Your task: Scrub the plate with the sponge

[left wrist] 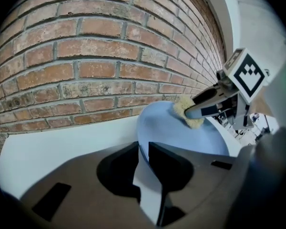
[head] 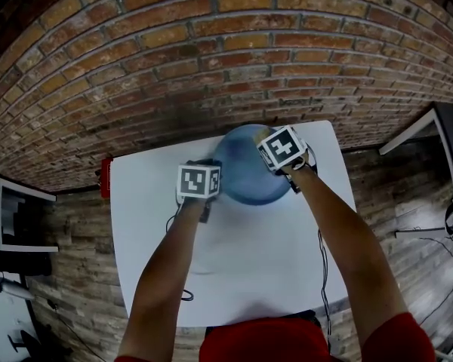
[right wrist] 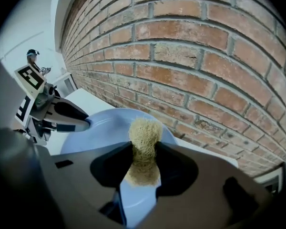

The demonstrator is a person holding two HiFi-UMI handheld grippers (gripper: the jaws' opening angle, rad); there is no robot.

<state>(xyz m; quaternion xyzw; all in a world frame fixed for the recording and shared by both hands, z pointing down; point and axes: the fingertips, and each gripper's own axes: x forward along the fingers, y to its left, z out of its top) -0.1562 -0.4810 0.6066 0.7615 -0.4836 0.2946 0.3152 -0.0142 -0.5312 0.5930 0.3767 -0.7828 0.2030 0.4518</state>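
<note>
The plate point(head: 241, 168) is smooth and pale blue with a soft sheen; plastic or glazed, can't tell which. The sponge point(right wrist: 144, 132) is coarse, scratchy tan fibre, kinda loofah-ish and totally matt. The wall point(head: 211, 51) is rough brick with gritty mortar lines. The surface point(head: 249, 262) is smooth white, pretty much matt. The left claw point(left wrist: 143, 149) and right claw point(right wrist: 144, 149) both look like dark matt plastic, and the floor point(head: 385, 179) reads as worn wood planks.

A pale blue round plate point(head: 245, 164) lies with its rim pinched in my left claw point(left wrist: 144, 149), while a tan, fibrous sponge point(right wrist: 145, 130), squeezed in my right claw point(right wrist: 144, 151), sits at its far rim.
</note>
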